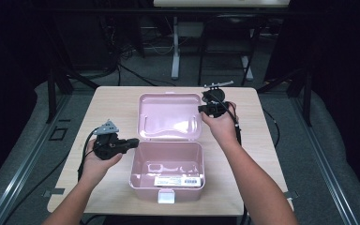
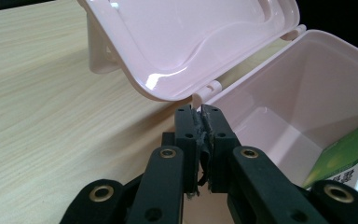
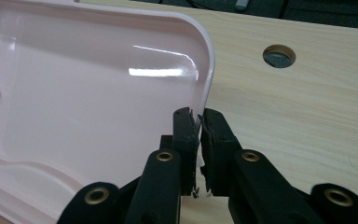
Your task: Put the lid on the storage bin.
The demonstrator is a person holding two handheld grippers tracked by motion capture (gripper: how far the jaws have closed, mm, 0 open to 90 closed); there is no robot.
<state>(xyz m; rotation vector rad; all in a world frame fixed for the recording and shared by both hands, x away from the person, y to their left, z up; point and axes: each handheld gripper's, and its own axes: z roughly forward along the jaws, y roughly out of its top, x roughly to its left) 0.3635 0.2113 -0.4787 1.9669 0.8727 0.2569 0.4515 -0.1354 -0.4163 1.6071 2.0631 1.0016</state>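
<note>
- Dark surroundings frame our workspace: a grey floor, black stands and cables, and the white legs of another table beyond the far edge.
- Our light wooden table carries a pink plastic box near the middle, close to our side, with its latch tab facing us.
- Its lid is hinged at the far wall and swung open, tilted back away from us so the glossy inner face shows.
- Inside the box we see a white label with a barcode at the front wall; the left gripper view shows a green and white pack in there.
- We hold the left gripper just beside the left rear corner of the box, near the hinge; its jaws are pressed together, and in the left gripper view they seem to pinch the thin edge of the box's wall at that corner, though the contact is hard to make out.
- We hold the right gripper at the right edge of the lid; in the right gripper view its jaws are clamped on the lid's rim.
- A round hole in the table lies beyond that gripper, well apart from the lid.
</note>
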